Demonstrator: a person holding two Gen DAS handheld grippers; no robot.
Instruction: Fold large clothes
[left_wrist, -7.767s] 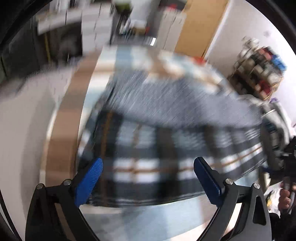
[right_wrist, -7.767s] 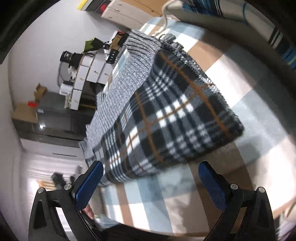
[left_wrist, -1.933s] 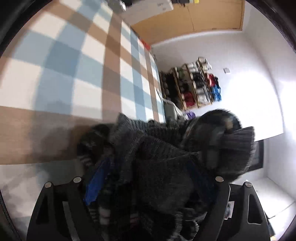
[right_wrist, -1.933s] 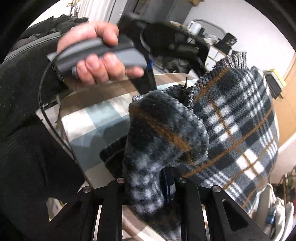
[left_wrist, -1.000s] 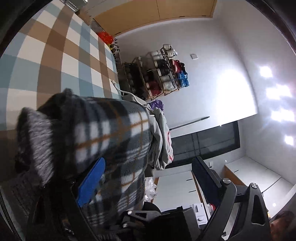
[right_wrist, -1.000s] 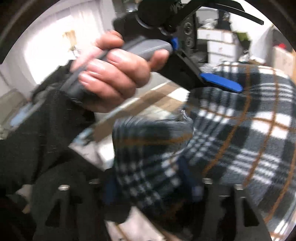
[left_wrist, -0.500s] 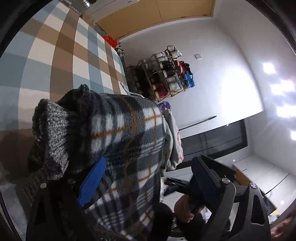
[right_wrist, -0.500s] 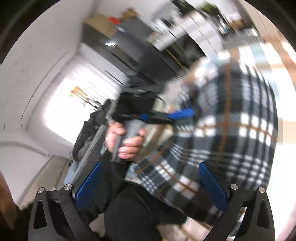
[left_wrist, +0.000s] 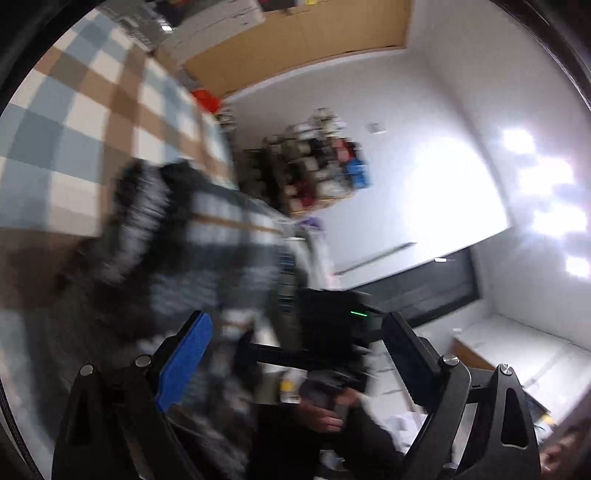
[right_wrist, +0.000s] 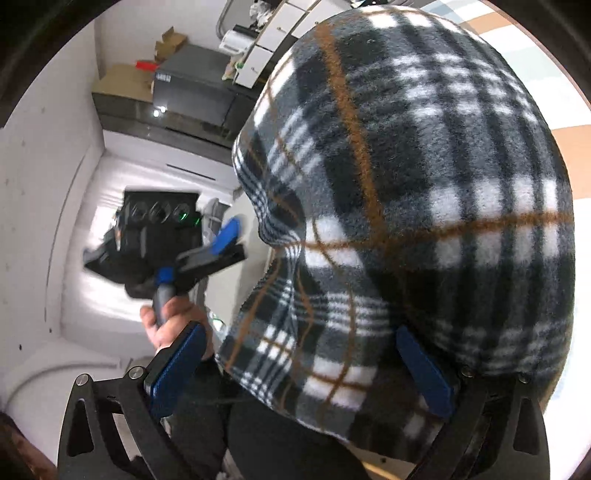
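Note:
The folded plaid fleece garment (right_wrist: 424, 206), black, white and orange, fills the right wrist view, bulging over the checked cloth. My right gripper (right_wrist: 299, 365) is open, its blue pads (right_wrist: 424, 373) either side of the garment's lower edge, which drapes over the right finger. The left gripper (right_wrist: 199, 254) shows there at left, held in a hand, apart from the garment. In the blurred left wrist view my left gripper (left_wrist: 295, 354) is open and empty; the garment (left_wrist: 207, 251) lies ahead of it and the right gripper's black body (left_wrist: 332, 325) crosses between its fingers.
The blue, brown and white checked cloth (left_wrist: 74, 122) covers the table. A cluttered shelf (left_wrist: 317, 166) stands against the white wall. A dark cabinet (right_wrist: 192, 99) with cardboard boxes and white drawers (right_wrist: 273, 40) lies behind the garment.
Both grippers have let go of the garment and opened. The left gripper has pulled back from it and moves fast. The right view has swung closer onto the plaid bundle.

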